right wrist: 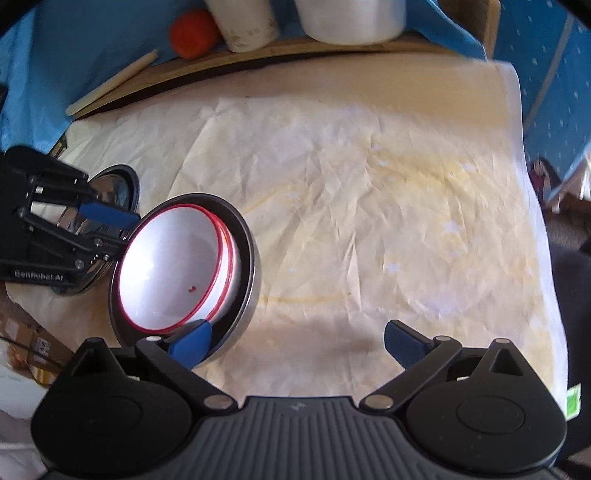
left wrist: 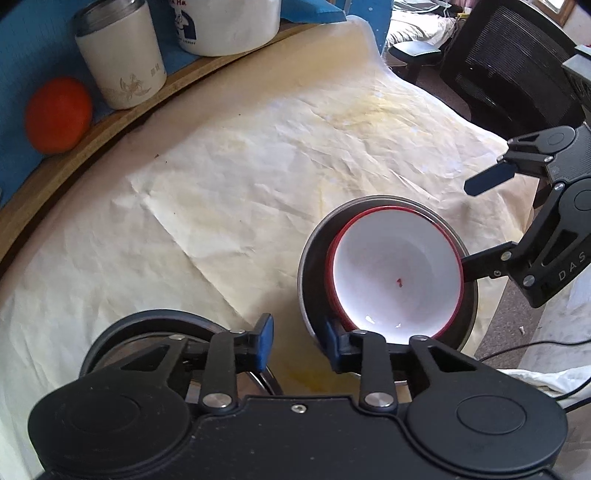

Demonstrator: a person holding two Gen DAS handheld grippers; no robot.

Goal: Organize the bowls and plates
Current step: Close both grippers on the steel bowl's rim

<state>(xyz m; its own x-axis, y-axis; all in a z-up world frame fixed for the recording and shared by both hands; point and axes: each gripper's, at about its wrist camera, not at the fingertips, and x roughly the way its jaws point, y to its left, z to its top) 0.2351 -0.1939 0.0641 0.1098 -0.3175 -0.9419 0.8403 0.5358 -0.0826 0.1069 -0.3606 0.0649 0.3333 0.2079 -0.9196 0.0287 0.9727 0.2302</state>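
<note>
Noting red-rimmed white bowls, stacked, sitting inside a steel bowl near the front edge of the cream paper sheet covering the table.

Seeing left gripper pointing steeply down, jaws standing narrow, straddling the steel bowl's near rim: one blue pad inside against the white stack, the other outside and apart from the wall. Not clamping.

Seeing right gripper spreading wide, holding nothing; one finger hanging over the steel bowl's rim beside the white bowls, the other over bare paper.

Logging a dark-rimmed glass lid lying just beside the steel bowl, under the left gripper.

Marking an orange, cream tumbler and white mug standing on the wooden ledge behind.
</note>
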